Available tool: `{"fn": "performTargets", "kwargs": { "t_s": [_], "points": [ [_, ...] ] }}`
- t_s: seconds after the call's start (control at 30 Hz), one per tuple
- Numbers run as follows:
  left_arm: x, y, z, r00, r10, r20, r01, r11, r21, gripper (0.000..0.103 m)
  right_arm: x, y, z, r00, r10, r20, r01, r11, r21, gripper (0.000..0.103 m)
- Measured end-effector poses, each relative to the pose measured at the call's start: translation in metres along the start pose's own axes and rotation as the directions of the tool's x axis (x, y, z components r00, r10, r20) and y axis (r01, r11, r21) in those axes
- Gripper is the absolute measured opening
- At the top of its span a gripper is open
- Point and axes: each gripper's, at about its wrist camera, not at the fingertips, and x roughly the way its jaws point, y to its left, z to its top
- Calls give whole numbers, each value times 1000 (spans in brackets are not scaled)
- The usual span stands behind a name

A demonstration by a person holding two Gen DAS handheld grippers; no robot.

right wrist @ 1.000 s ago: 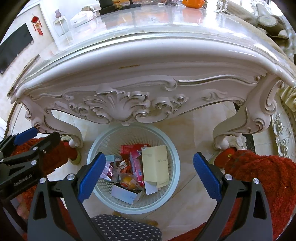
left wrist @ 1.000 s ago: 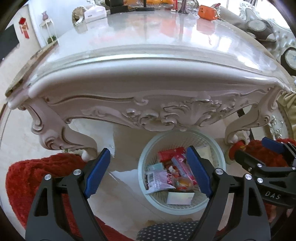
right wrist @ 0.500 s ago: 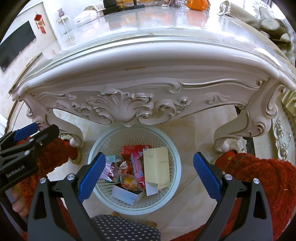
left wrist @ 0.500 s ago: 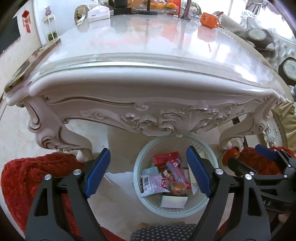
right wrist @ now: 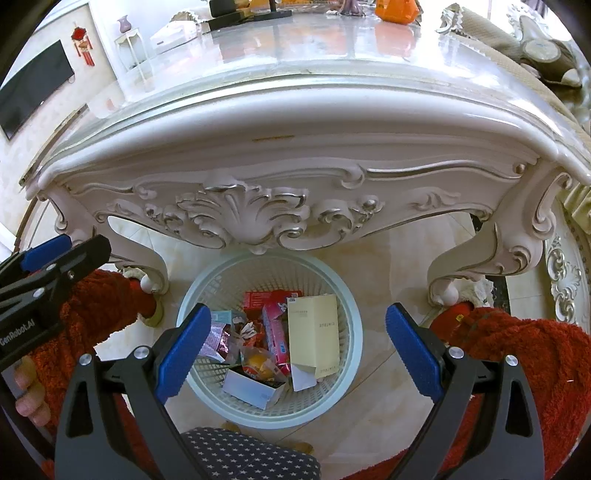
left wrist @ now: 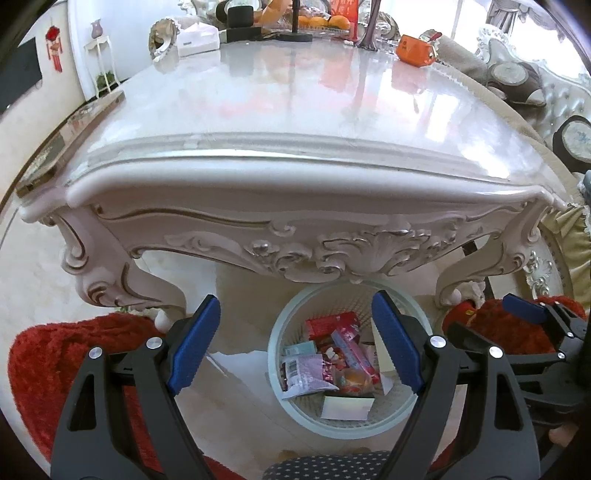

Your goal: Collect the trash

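Note:
A white mesh waste basket stands on the floor under the ornate white table; it also shows in the right wrist view. It holds several pieces of trash: a cream box, a red packet, a pink pack, a small white box and wrappers. My left gripper is open and empty, above the basket. My right gripper is open and empty, also above it. Each gripper shows at the edge of the other's view.
The table's carved apron and curved legs hang over the basket. An orange box, a tissue box and fruit sit at the tabletop's far end. Red sleeves flank the basket. A star-patterned cushion lies below.
Both grippers have risen and tilted up a little, so more of the tabletop shows and the basket sits lower in view. Both stay open and empty.

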Motion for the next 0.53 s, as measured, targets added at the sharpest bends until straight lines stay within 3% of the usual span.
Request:
{"fn": "performTargets", "kwargs": {
  "t_s": [0.23, 0.3, 0.43, 0.5, 0.53],
  "points": [
    [-9, 0, 3, 998, 45, 48, -46, 999, 24, 82, 1, 2, 1, 1000, 0, 0, 0, 1000, -2, 91],
    [-6, 1, 4, 999, 26, 27, -26, 999, 27, 82, 1, 1, 1, 1000, -1, 1, 1, 1000, -2, 91],
    [8, 9, 4, 993, -94, -70, 91, 995, -45, 82, 0, 1, 1, 1000, -3, 3, 3, 1000, -3, 91],
    [11, 10, 1, 996, -54, -68, 51, 998, -48, 83, 0, 0, 1, 1000, -1, 1, 1, 1000, -3, 91],
    [11, 9, 0, 997, -33, -68, 30, 999, -41, 93, 1, 0, 1, 1000, -1, -1, 1, 1000, -4, 91]
  ]
}}
